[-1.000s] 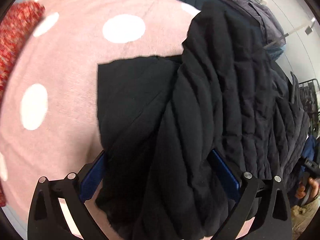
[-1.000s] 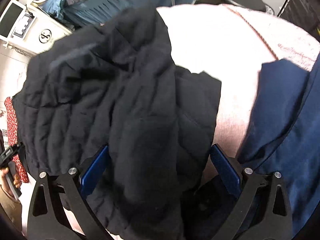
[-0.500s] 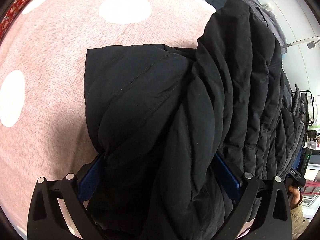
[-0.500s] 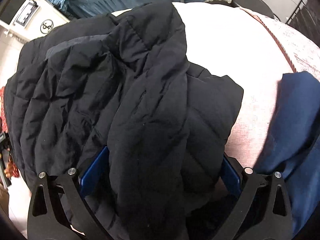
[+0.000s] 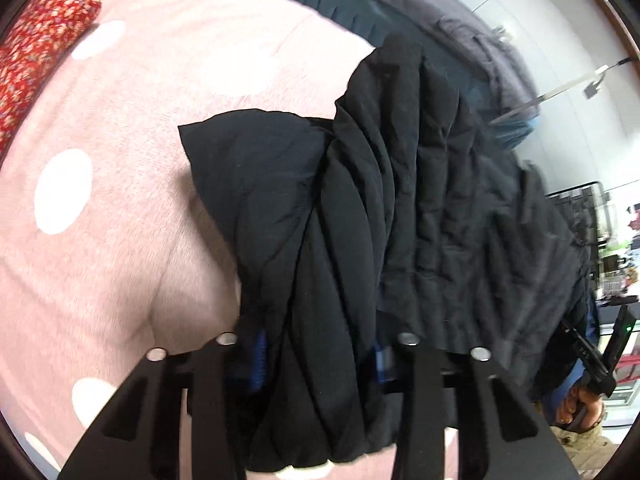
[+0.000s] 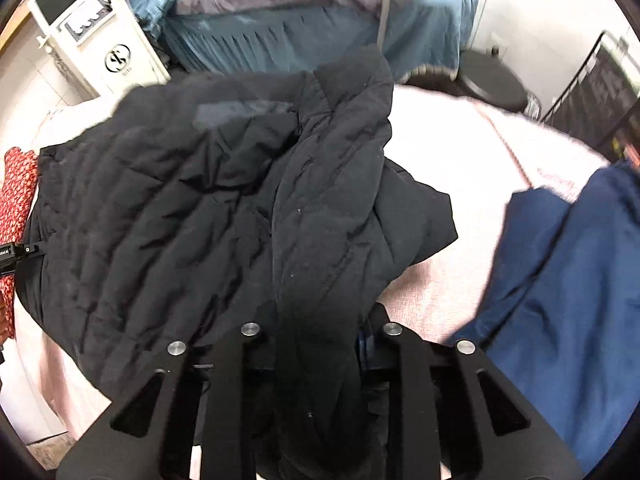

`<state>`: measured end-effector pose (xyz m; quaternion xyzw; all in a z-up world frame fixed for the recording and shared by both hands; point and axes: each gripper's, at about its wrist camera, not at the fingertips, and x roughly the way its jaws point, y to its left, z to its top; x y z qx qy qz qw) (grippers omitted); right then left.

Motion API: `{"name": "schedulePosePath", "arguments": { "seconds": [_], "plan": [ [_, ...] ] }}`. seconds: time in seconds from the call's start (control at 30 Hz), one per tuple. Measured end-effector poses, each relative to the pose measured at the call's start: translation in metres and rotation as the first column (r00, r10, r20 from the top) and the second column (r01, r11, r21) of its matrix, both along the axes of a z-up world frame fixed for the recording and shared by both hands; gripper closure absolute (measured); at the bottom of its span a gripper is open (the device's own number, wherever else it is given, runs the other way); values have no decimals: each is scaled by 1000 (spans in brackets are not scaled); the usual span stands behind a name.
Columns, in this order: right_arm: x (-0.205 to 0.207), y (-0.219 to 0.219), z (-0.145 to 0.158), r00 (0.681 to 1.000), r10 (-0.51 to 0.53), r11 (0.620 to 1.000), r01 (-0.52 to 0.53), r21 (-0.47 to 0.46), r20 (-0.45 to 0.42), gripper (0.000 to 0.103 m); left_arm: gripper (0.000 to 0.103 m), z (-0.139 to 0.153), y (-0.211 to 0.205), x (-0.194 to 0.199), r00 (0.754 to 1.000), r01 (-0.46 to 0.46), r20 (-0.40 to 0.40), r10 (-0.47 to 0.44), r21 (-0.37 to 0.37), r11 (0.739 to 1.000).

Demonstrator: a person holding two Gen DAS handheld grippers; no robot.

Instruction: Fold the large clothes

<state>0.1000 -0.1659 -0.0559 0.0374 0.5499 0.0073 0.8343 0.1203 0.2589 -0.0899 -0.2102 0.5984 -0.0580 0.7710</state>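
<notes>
Both grippers have closed since half a second ago: then the blue pads stood wide either side of the cloth, now they pinch it.

Left gripper (image 5: 318,360): fingers clenched on a twisted rope of the black quilted jacket (image 5: 400,208), bunched fabric filling the gap between them. A flat flap of the jacket spreads ahead and to the left of the fingers, on the pink dotted blanket (image 5: 100,240). Red patterned cloth (image 5: 36,44) far ahead-left.

Right gripper (image 6: 318,340): fingers likewise gripping a thick fold of the jacket (image 6: 180,208); the body spreads ahead and leftward. Navy garment (image 6: 560,280) lies right of the fingers, apart from the jacket.

Frames blurred; both hands in motion.

Judgement: both grasps look secured, so the lift or fold-over can begin. Bunched grips may drag wrinkles into the fold.
</notes>
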Motion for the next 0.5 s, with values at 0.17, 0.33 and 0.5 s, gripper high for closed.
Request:
{"name": "schedulePosePath", "arguments": {
  "seconds": [0.17, 0.33, 0.5],
  "plan": [
    [-28, 7, 49, 996, 8, 1000, -10, 24, 87, 82, 78, 31, 0, -24, 998, 7, 69, -3, -54, 998],
    [-51, 15, 73, 992, 32, 999, -36, 35, 125, 82, 79, 60, 2, -53, 994, 9, 111, -2, -64, 998],
    [-82, 26, 79, 990, 33, 998, -40, 48, 139, 84, 80, 74, 7, -76, 992, 0, 128, 9, -72, 997]
  ]
}}
